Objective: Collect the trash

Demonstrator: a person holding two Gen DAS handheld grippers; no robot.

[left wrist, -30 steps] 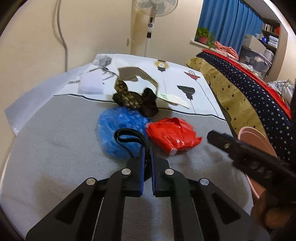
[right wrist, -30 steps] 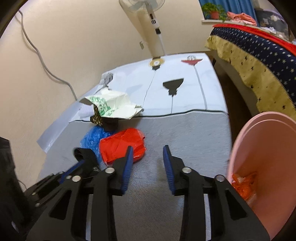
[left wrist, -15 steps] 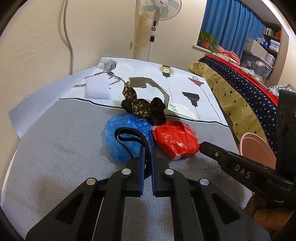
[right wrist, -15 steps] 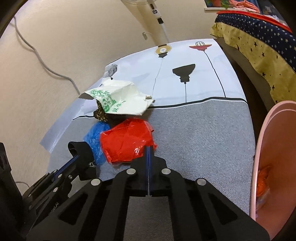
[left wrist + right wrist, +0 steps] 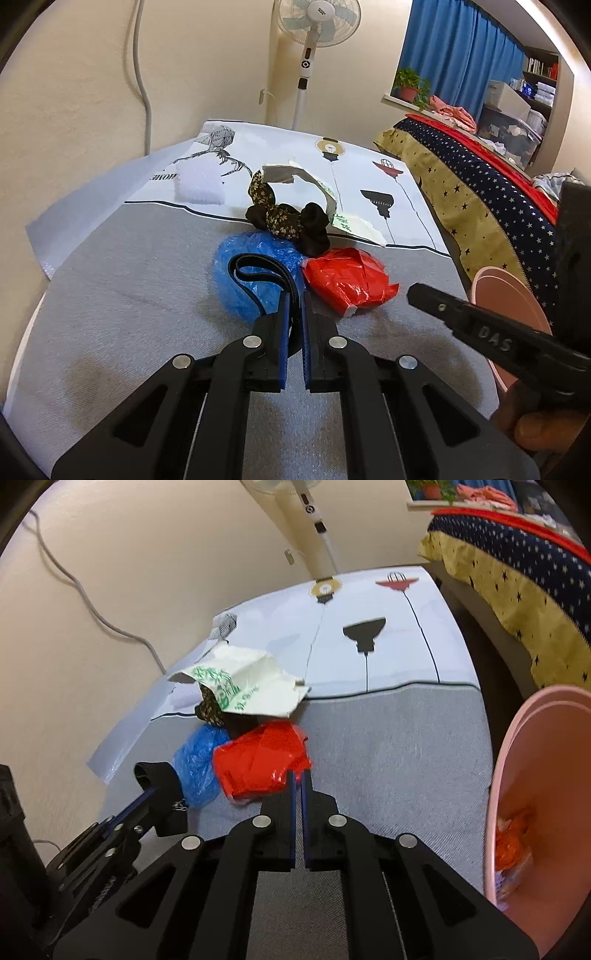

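Lower left of center, the left tongs are clenched on a black strap over the blue bag. At center lies the red bag; the right tongs are opening, their tips at its edge. The pink bin stands at right.

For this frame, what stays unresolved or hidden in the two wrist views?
- Right wrist view: whether the right gripper pinches the red plastic bag; its jaws are opening and the tips overlap the bag's edge.
- Right wrist view: most of the pink bin is cut off by the frame edge; the orange trash inside is only partly seen.
- Left wrist view: the black strap runs out of sight between the left gripper fingers.
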